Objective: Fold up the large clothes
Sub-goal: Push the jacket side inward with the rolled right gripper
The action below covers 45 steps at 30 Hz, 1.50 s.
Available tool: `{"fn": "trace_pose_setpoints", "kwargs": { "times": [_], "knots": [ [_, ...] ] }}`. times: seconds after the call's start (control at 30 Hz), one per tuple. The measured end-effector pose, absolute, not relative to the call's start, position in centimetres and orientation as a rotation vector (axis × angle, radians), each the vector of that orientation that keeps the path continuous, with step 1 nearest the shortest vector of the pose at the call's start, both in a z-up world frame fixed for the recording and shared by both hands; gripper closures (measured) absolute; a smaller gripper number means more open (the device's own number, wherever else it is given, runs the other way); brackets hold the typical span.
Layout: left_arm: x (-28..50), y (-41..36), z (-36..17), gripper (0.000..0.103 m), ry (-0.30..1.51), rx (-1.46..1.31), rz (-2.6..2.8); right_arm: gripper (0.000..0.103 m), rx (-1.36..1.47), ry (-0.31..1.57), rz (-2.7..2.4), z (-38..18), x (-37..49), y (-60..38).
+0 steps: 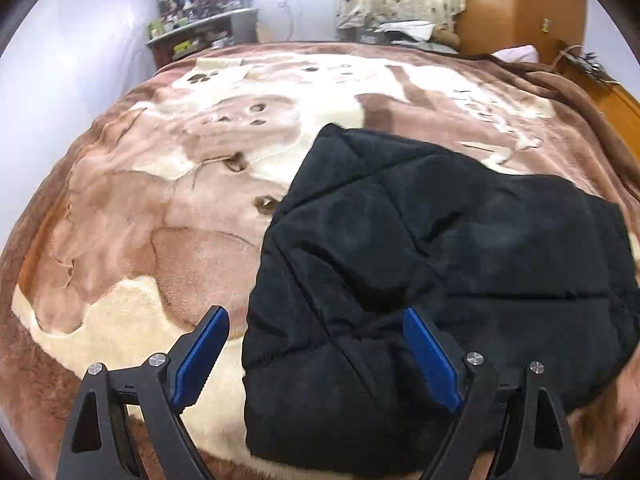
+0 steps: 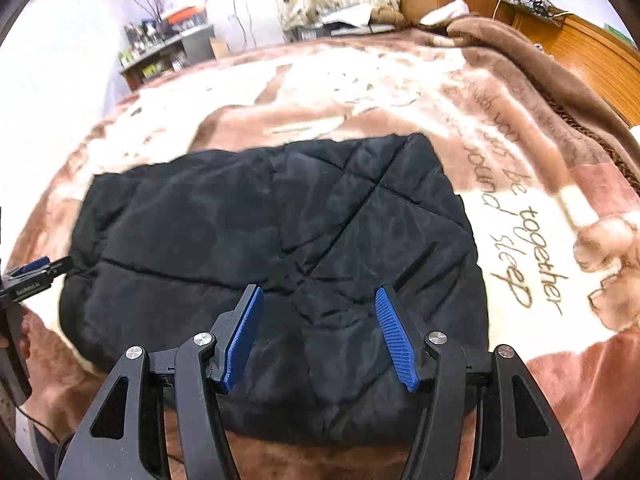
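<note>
A black quilted jacket (image 1: 440,240) lies folded into a thick bundle on a brown and cream plush blanket (image 1: 160,200) that covers the bed. My left gripper (image 1: 314,314) hovers open and wide over the jacket's near left corner, its blue pads (image 1: 196,360) clear of the fabric. In the right wrist view the jacket (image 2: 260,220) fills the middle. My right gripper (image 2: 319,291) stands open just above its near edge with nothing pinched. The left gripper (image 2: 36,268) shows at the jacket's left side.
The blanket (image 2: 520,240) with printed writing spreads around the jacket on all sides. A cluttered shelf (image 1: 200,24) stands beyond the bed at the back left, a heap of bedding (image 1: 396,4) by the window, and wooden furniture (image 1: 520,0) at the back right.
</note>
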<state>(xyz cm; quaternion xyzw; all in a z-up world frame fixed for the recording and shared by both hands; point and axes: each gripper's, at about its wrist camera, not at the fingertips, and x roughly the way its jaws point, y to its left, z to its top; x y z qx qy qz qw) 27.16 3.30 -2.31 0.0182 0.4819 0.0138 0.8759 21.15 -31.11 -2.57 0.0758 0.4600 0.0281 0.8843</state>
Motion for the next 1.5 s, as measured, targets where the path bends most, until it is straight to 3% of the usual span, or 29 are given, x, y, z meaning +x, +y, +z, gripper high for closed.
{"fn": "trace_pose_setpoints", "kwargs": {
  "times": [0.2, 0.3, 0.47, 0.9, 1.03, 1.33, 1.4, 1.5],
  "knots": [
    [22.5, 1.4, -1.3, 0.014, 0.987, 0.151, -0.014, 0.043, 0.127, 0.959, 0.055, -2.7, 17.1, -31.9],
    [22.0, 1.2, -1.8, 0.014, 0.97, 0.244, 0.008, 0.032, 0.108, 0.955, 0.049, -3.0, 16.0, -32.6],
    [22.0, 1.3, -3.3, 0.014, 0.958, 0.335, 0.021, 0.03, 0.068, 0.964, 0.004, -3.2, 15.6, -34.4],
    [25.5, 3.5, -5.4, 0.014, 1.006, 0.298, 0.002, 0.025, 0.228, 1.077, 0.031, -7.4, 19.9, -39.4],
    [27.2, 5.4, -6.0, 0.008, 1.06, 0.19, -0.04, 0.024, 0.257, 1.101, 0.097, -8.3, 21.0, -40.1],
    [28.8, 7.9, -7.5, 0.006, 1.148, 0.001, -0.073, 0.024, 0.317, 1.115, 0.238, -9.7, 23.0, -40.6],
    [29.0, 8.2, -7.8, 0.006, 1.166, -0.03, -0.079, 0.012, 0.33, 1.137, 0.277, -10.3, 23.8, -40.7],
    [29.1, 7.9, -7.9, 0.005, 1.173, -0.017, -0.083, 0.005, 0.346, 1.205, 0.339, -11.5, 25.1, -40.8]
  ]
}}
